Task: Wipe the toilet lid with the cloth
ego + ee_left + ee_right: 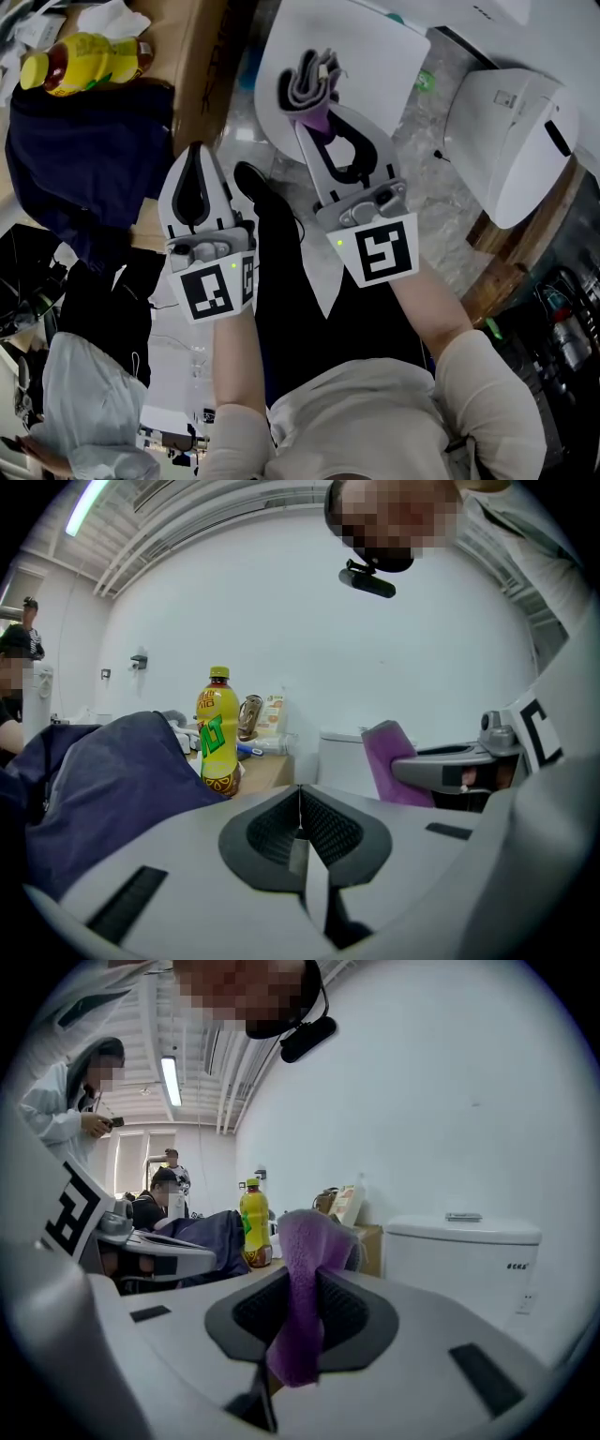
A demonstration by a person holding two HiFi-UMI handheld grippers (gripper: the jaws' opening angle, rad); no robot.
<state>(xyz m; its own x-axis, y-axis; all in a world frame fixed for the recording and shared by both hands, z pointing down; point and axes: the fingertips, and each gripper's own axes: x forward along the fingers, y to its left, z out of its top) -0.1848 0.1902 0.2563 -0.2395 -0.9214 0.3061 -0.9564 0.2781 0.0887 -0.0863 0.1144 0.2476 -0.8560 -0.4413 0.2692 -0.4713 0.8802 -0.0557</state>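
Observation:
My right gripper (pixel 323 127) is shut on a purple and grey cloth (pixel 309 86), held over the white toilet lid (pixel 375 56) in the head view. In the right gripper view the purple cloth (pixel 305 1288) hangs folded between the jaws of the right gripper (pixel 300 1312), and the white toilet tank (pixel 464 1260) stands to the right. My left gripper (pixel 197 178) is shut with nothing in it, to the left of the toilet beside a dark blue cloth heap (pixel 84 150). In the left gripper view the left gripper (pixel 300 822) has its jaws closed together, and the cloth (pixel 394 761) shows at right.
A yellow drink bottle (pixel 84 61) lies on a brown cardboard box (pixel 197 56) at upper left. A white appliance (pixel 511 131) stands at right on a wooden surface. The person's dark trousers and shoe (pixel 258 187) are below. Other people stand in the background of the right gripper view.

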